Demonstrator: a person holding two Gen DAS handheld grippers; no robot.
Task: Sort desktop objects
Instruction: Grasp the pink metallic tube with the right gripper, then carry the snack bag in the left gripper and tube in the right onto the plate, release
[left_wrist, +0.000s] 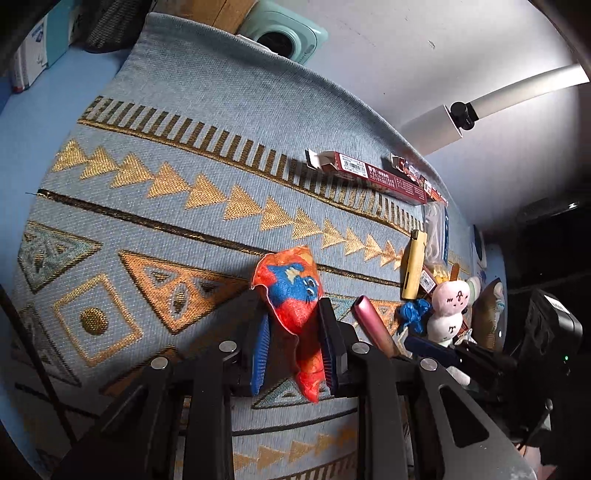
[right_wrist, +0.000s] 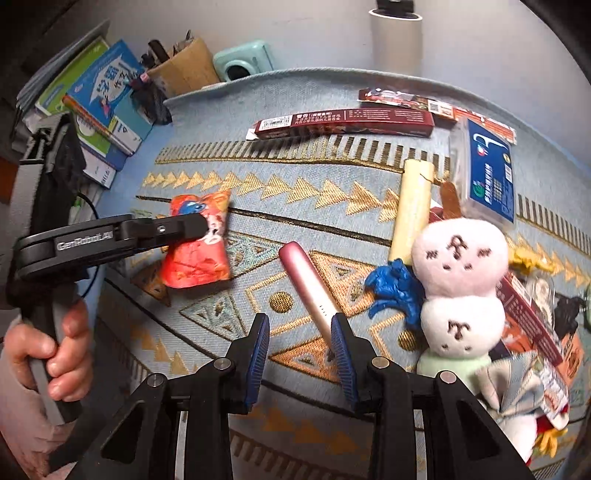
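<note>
Over mat (left_wrist: 192, 155), left tongs (left_wrist: 291, 332) pinching packet (left_wrist: 291, 291)

An orange-red snack packet (left_wrist: 295, 295) with a blue cartoon figure sits crumpled and upright between the left fingers (left_wrist: 328, 343), pinched at its lower half. A pink metallic tube (right_wrist: 308, 288) lies slanted on the tabletop, its near end between the right fingers (right_wrist: 341, 354), close to the right-hand one. Just right of those fingers stand a blue crumpled wrapper (right_wrist: 395, 290) and a pink-and-white plush (right_wrist: 460, 288)
</note>
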